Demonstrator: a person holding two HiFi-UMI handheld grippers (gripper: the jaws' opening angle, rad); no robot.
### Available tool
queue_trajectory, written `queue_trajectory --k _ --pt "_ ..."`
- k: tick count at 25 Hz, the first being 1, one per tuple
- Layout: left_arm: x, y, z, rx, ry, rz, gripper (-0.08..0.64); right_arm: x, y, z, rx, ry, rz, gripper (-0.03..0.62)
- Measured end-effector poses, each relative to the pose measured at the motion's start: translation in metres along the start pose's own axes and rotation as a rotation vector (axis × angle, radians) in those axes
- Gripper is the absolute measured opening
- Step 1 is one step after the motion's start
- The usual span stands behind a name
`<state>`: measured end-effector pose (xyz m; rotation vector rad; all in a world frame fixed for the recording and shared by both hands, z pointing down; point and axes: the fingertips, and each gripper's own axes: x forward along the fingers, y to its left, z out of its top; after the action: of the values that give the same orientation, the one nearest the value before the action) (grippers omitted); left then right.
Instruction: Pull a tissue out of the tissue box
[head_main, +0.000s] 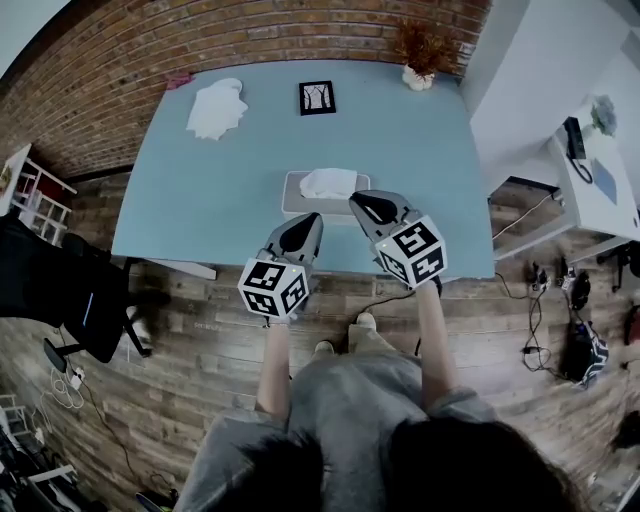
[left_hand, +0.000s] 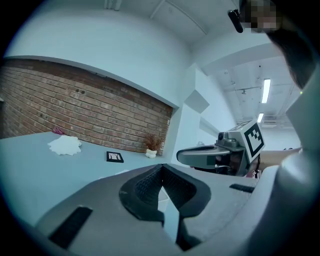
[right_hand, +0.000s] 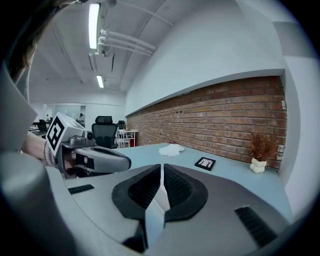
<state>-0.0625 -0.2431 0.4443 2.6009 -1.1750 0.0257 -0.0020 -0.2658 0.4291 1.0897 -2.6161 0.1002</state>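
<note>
Blue worktop (head_main: 200, 190) spreads wide on both sides of the tissue box (head_main: 296, 196), which sits at the middle near the front edge. The box is low and pale grey, with a white tissue (head_main: 328, 182) puffed up from its top. Crumpled paper (head_main: 215, 108) and a small picture frame (head_main: 317, 97) lie well apart, toward the far edge. The left gripper (head_main: 312, 220) and right gripper (head_main: 362, 203) hover at the near side of the box, each closed on nothing.
</note>
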Motion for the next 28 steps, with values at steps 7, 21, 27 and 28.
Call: queue_trajectory --k 7,21,27,28 --pt "0.02 0.003 -0.005 -0.026 -0.007 0.097 0.003 0.01 -0.026 -0.006 -0.018 0.016 0.094 0.0" --pt "0.026 0.035 -0.02 -0.08 0.034 0.188 0.003 0.058 -0.039 -0.021 -0.05 0.09 0.207 0.087" --pt "0.036 0.055 -0.025 -0.092 0.074 0.171 0.003 0.092 -0.051 -0.033 -0.114 0.174 0.265 0.147" --pt "0.037 0.058 -0.027 -0.093 0.083 0.171 0.003 0.097 -0.052 -0.036 -0.128 0.192 0.279 0.151"
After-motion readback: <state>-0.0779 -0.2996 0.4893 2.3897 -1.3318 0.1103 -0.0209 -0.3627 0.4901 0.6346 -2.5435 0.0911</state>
